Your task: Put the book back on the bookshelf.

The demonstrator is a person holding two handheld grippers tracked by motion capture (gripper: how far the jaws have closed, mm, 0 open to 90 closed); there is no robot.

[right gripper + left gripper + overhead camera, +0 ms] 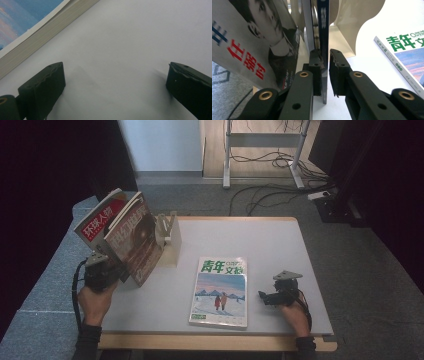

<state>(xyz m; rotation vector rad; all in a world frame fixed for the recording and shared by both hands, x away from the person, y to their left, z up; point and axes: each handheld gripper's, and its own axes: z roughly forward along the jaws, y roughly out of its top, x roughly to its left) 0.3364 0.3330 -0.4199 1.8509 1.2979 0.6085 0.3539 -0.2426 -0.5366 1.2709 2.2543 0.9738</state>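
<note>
A: High view. Report the position of each item relative to the white bookend rack [169, 236].

B: The rack stands upright at the far left part of the grey surface [280, 250]. Two magazines lean at its left side, tilted away from it toward the surface's left edge. The outer one is a red-titled magazine [98, 221]; the inner one is a brown-covered magazine [137, 240], just beside the rack. To the right of the rack and nearer the person, a green-titled magazine [220, 291] lies flat, face up, well apart from the rack.

A: State of the left gripper [102, 270]?

B: It is held in the left hand [93, 301], in front of and to the left of the rack, at the lower edge of the leaning magazines. In the left gripper view, the left gripper [325, 60] has its jaws set on either side of the dark blue edge of the brown-covered magazine [323, 30]; the gap is narrow and the jaws grip that edge. The red-titled magazine [252, 40] leans to one side, the rack [352, 22] stands beyond, and the green-titled magazine [404, 57] lies flat off to the other side.

A: State of the right gripper [280, 292]?

B: It rests on the surface, far to the right of the rack, just beside the green-titled magazine's right edge. In the right gripper view, the right gripper [115, 82] has its jaws spread wide with bare surface [130, 45] between them, holding nothing. The page edge of the green-titled magazine [37, 32] crosses the upper corner.
</note>
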